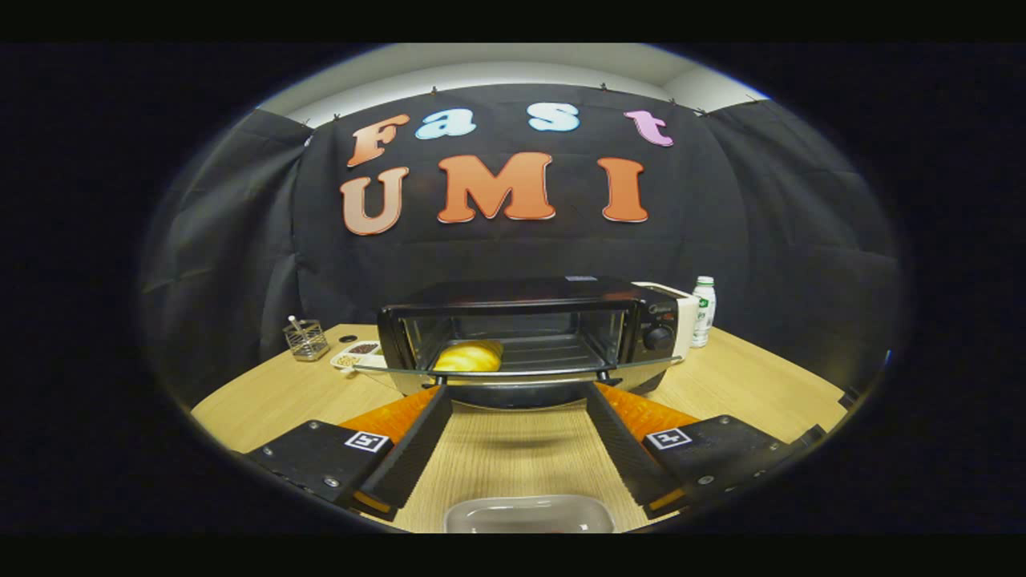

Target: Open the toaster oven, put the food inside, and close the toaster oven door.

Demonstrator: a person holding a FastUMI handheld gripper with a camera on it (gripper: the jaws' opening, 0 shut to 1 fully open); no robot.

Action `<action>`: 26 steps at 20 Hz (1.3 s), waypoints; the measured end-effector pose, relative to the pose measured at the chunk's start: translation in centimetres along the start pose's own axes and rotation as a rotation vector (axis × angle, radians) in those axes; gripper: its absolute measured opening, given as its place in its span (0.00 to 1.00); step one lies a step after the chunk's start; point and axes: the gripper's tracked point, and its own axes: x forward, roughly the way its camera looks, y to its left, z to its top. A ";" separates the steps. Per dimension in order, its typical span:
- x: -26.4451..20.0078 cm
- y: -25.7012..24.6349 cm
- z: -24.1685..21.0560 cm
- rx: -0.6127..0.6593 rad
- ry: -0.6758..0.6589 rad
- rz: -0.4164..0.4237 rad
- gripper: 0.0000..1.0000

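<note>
Golden-yellow bread roll point(469, 357) lies inside the black toaster oven point(529, 332) on the wooden counter point(753, 377), its glass door point(521, 371) folded down flat. Just before that door, the gripper point(517, 393) stands spread wide, grasping nothing.

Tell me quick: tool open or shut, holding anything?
Tool: open, holding nothing; fingers spread just short of the lowered toaster oven door.

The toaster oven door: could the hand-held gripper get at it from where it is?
Probably yes. The hand-held gripper is open, and the toaster oven door hangs folded down just ahead of its fingertips, with nothing between. The bread already lies inside.
</note>
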 end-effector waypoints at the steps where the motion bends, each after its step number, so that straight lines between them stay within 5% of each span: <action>1: -0.1 0.2 0.4 -0.002 -0.010 0.001 1.00; 14: 3.4 -0.4 -2.0 -0.010 0.077 -0.032 1.00; 26: 8.3 0.0 1.5 0.004 0.000 -0.052 1.00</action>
